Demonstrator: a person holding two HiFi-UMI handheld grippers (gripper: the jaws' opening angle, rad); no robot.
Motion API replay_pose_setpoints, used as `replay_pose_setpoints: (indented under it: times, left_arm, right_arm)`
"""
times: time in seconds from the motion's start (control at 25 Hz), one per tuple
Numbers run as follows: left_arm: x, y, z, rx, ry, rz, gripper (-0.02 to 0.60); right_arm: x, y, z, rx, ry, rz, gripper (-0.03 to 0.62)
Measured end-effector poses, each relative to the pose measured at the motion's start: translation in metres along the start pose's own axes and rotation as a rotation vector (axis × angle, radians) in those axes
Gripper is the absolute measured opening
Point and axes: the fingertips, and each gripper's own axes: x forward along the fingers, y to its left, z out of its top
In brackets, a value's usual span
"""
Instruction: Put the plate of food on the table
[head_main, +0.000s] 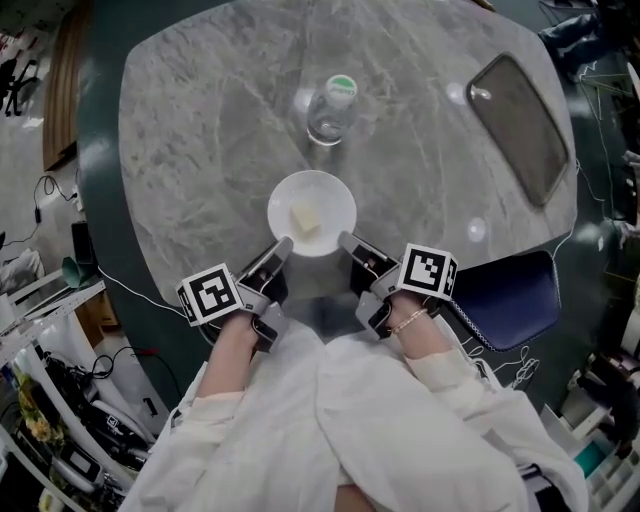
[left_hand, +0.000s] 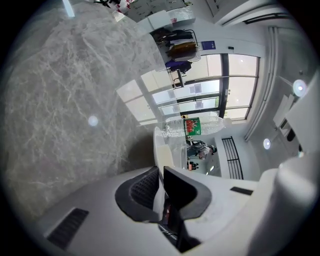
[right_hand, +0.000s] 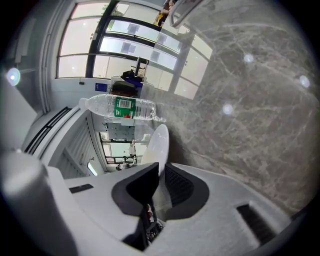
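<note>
A: While left gripper (head_main: 283, 245) & right gripper (head_main: 347, 240) each clamp the plate (head_main: 312, 200) by its rim, opp. sides, it's over the table (head_main: 200, 150), near edge, bottle (head_main: 332, 108) beyond.

B: Risk: uneven lowering tilts it, food (head_main: 304, 219) slides off; thin rim may slip.

I count one marble table (head_main: 200, 150) and one white plate (head_main: 285, 195) with one pale piece of food (head_main: 305, 218). From the plate, there is one water bottle (head_main: 333, 108) at 12 o'clock, one dark tray (head_main: 520, 125) at 2 o'clock and one blue chair (head_main: 505, 300) at 4 o'clock. There are two grippers: left gripper (head_main: 283, 245), right gripper (head_main: 348, 240).
</note>
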Motion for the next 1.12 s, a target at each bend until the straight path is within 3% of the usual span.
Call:
replay_pose_setpoints:
  times: [0.4, 0.6, 0.72, 0.8, 1.12]
  left_arm:
    - [0.010, 0.016, 0.010, -0.070, -0.026, 0.020, 0.025]
    - [0.017, 0.019, 0.025, 0.007, -0.021, 0.045, 0.025]
    - [0.019, 0.020, 0.024, 0.035, -0.016, 0.077, 0.025]
    - [0.019, 0.023, 0.024, 0.056, -0.007, 0.100, 0.025]
    - [0.018, 0.025, 0.029, 0.017, -0.033, 0.152, 0.026]
  right_arm:
    - [0.016, -0.007, 0.011, -0.049, 0.007, -0.036, 0.009]
    - [0.028, -0.009, 0.019, -0.035, -0.016, -0.090, 0.009]
    - [0.026, -0.005, 0.019, -0.035, -0.032, -0.079, 0.013]
    - [0.028, -0.003, 0.019, -0.025, -0.029, -0.063, 0.058]
    - [0.027, 0.003, 0.022, -0.002, -0.036, -0.051, 0.096]
